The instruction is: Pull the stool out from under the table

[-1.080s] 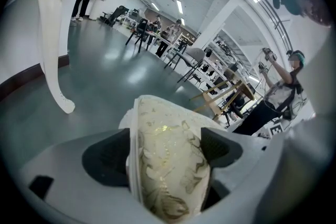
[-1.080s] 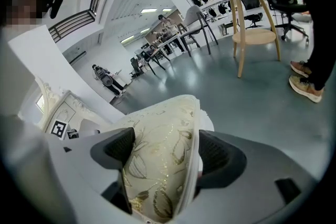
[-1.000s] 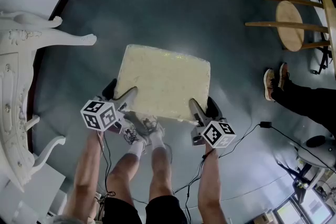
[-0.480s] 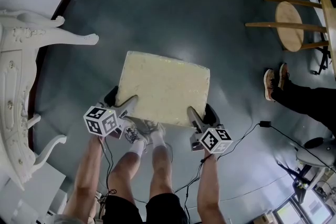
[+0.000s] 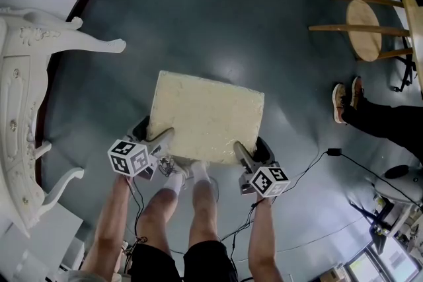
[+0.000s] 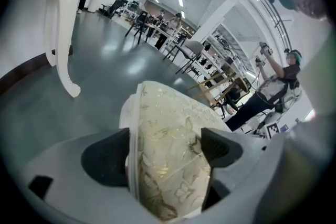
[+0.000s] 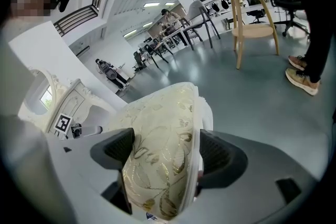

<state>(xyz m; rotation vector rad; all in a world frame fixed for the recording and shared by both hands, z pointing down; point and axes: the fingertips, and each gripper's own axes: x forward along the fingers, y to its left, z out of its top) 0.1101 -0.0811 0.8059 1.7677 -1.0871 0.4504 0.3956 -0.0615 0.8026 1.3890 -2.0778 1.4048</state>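
The stool (image 5: 206, 117) has a square cream cushion with a gold floral print and stands on the grey floor, out in the open to the right of the white ornate table (image 5: 26, 109). My left gripper (image 5: 157, 141) is shut on the cushion's near left edge (image 6: 168, 160). My right gripper (image 5: 246, 154) is shut on the near right edge (image 7: 163, 160). In each gripper view the padded edge fills the gap between the dark pads. The stool's legs are hidden under the cushion.
A carved white table leg (image 5: 92, 44) curves out at the left. A round wooden stool (image 5: 365, 30) stands at the far right beside a person's legs and shoes (image 5: 347, 101). Cables (image 5: 310, 168) trail over the floor near my feet.
The stool has slid towards me and farther from the white table, with both grippers still clamped on its near edge.
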